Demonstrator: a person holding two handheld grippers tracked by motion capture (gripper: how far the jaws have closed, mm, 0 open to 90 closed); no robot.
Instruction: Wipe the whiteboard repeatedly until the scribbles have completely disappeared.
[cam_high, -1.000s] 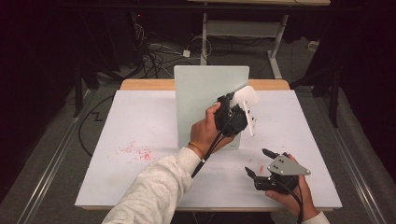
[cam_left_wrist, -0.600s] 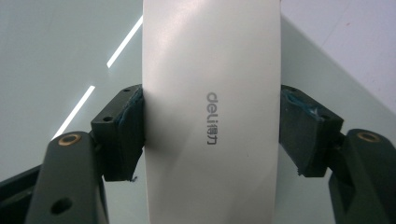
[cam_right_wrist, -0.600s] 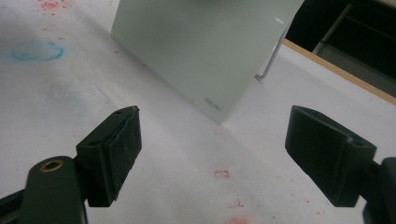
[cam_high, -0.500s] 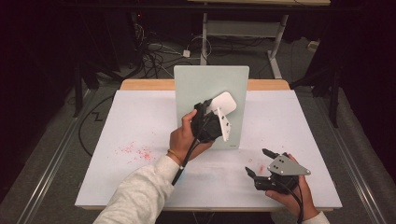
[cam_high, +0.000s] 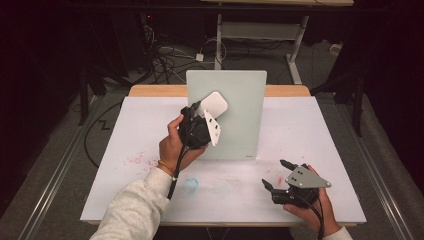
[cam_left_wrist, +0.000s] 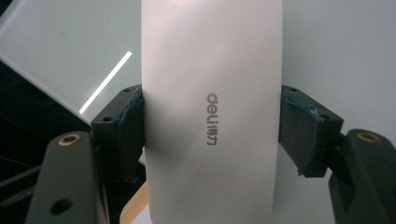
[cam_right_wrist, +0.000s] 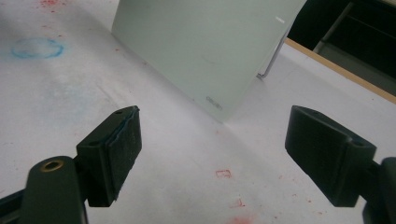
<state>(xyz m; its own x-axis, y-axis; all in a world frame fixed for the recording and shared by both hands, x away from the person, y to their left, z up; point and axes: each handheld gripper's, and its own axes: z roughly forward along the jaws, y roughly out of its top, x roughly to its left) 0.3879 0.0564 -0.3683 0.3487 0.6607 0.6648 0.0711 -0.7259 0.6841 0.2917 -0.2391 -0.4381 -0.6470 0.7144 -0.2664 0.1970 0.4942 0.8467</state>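
Left gripper (cam_high: 206, 116): clamped on a white eraser (cam_left_wrist: 212, 112), one jaw on each long edge.
Eraser: raised off the table, its face at the upper left of the glass board (cam_high: 240, 107); contact cannot be told.
Long axis: runs straight out from the jaws, tilted up and right in the high view.
Board: upright, mid-table (cam_high: 125, 150).
Right gripper (cam_high: 276, 176): jaws wide apart, empty, resting near the table's front right, well apart from the board.
Nearer hand: left.
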